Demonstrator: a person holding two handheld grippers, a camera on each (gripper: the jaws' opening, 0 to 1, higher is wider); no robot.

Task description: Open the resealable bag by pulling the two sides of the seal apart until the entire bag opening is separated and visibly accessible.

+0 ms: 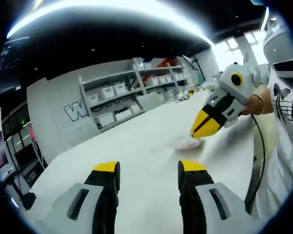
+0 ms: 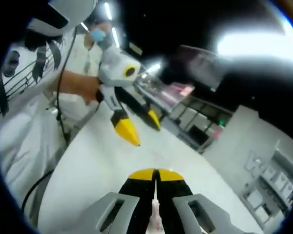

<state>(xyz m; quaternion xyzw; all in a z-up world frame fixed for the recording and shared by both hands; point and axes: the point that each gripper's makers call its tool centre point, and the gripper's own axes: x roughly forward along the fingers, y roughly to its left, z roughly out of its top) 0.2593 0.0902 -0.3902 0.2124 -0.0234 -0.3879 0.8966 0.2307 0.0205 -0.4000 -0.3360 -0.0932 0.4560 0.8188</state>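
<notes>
The right gripper (image 2: pixel 155 176) pinched the resealable bag (image 1: pixel 188 143), lifting it off the white table (image 1: pixel 136 151) to free its seal. The left gripper (image 1: pixel 149 171) hung spread nearby, probably ready for the opposite side.

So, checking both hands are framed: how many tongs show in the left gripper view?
2: the left tongs, open, at the bottom; the right tongs at the right, shut on the bag on the white table.

White table (image 1: pixel 136 146); pinkish bag (image 1: pixel 188 143) lying flat on it.
</notes>
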